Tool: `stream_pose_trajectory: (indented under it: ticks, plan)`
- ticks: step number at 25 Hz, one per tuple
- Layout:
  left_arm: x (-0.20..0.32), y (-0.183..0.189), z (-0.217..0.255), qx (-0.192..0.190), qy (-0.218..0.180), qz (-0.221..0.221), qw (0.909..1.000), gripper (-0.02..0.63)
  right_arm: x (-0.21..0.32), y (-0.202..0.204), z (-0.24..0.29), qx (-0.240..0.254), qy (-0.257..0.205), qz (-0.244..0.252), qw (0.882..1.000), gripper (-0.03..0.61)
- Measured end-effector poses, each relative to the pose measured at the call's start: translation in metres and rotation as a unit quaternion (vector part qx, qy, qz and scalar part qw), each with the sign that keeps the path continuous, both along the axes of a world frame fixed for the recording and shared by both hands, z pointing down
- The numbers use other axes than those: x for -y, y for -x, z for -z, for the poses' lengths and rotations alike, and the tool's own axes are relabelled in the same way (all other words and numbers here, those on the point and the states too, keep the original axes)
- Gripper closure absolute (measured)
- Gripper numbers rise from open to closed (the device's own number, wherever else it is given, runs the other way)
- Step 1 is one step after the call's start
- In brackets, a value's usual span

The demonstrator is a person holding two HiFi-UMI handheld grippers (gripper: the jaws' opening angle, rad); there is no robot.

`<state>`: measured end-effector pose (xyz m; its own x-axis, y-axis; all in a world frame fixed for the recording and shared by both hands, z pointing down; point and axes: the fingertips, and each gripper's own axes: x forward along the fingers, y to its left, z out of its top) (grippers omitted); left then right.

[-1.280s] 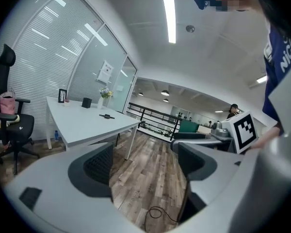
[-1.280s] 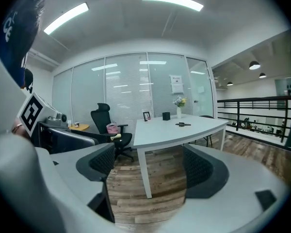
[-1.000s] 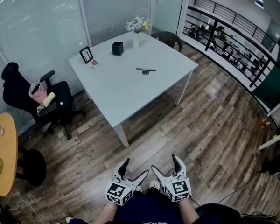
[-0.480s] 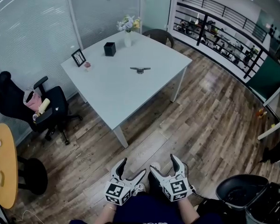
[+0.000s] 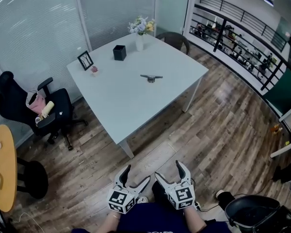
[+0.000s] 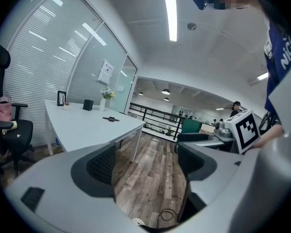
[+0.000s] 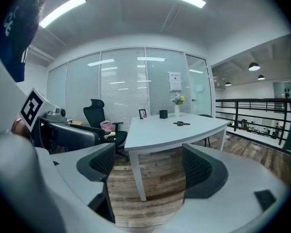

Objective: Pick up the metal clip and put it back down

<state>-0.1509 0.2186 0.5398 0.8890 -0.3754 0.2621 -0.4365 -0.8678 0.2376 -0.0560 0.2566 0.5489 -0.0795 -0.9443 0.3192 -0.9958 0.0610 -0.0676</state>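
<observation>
The dark metal clip [image 5: 151, 77] lies flat near the middle of the white table [image 5: 121, 106], far from both grippers. It also shows small in the left gripper view as the clip [image 6: 110, 119] and in the right gripper view as the clip [image 7: 182, 124]. My left gripper [image 5: 135, 176] and right gripper [image 5: 169, 172] hang side by side low over the wooden floor, close to the person's body. Both stand open with nothing between their jaws.
On the table's far side stand a black box [image 5: 119, 52], a vase of flowers [image 5: 140, 31] and a small picture frame [image 5: 85, 60]. A black office chair [image 5: 36, 108] sits left of the table, a round wooden table [image 5: 2, 169] at far left, a black bin [image 5: 254, 215] at bottom right.
The head view has shifted slightly, and the table now sits a little right and lower in it. Both grippers stay low and open in about the same place.
</observation>
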Motion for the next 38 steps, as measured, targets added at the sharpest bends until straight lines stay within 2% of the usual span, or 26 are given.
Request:
stream_pose_trajectory:
  ticks: [12,22,30,35,38]
  plan:
    - [0.058,-0.096,0.003,0.006,-0.004,0.022,0.9997,0.213,0.067,-0.098,-0.004,0.007,0.000,0.023,1.000,0.169]
    - [0.083,-0.152,-0.001,0.008,-0.013,0.048,0.9987,0.213,0.095,-0.152,-0.014,0.010,0.003,0.050,0.999,0.173]
    - [0.096,-0.171,-0.005,0.011,-0.004,0.048,0.9988,0.213,0.113,-0.169,-0.009,0.009,0.004,0.048,0.999,0.173]
    - [0.126,-0.165,-0.017,0.013,0.008,0.059,0.9982,0.213,0.132,-0.171,-0.015,0.008,0.013,0.045,0.999,0.173]
    - [0.152,-0.167,-0.015,0.000,0.011,0.055,0.9984,0.213,0.153,-0.176,-0.016,0.004,0.015,0.039,0.999,0.173]
